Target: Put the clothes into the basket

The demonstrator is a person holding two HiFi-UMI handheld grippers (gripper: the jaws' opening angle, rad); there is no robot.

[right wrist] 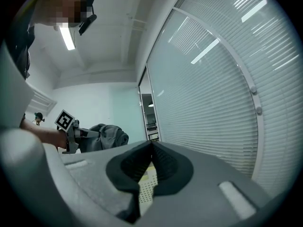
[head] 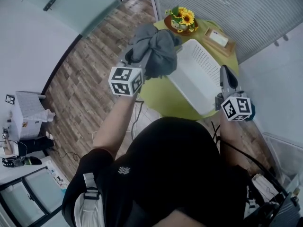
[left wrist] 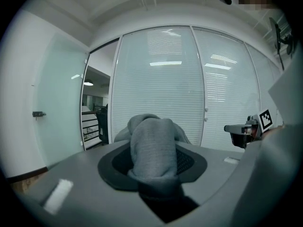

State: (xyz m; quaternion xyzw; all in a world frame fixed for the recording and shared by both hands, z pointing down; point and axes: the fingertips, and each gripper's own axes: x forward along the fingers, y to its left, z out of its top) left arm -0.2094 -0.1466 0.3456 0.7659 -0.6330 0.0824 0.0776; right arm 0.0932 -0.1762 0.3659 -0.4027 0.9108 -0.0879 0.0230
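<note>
**Item: grey clothes (head: pixel 156 48), held aloft beside the basket (head: pixel 203 70)**

I logged the left gripper (head: pixel 146 70) pinching the clothes as a hanging bundle, with a fold wedged between its jaws in the left gripper view. In the head view the bundle hung above the green table (head: pixel 161 96), its right edge over the basket's left rim. The open mouth lay to the right and below, long axis running away from me. As I read it, the right gripper (head: pixel 224 74) was pressed together on the perforated right wall, steadying it. The left was the nearer hand for the drop. The flowers (head: pixel 182 19) and wooden tray (head: pixel 218 39) stood beyond, and I judged the path clear.
</note>
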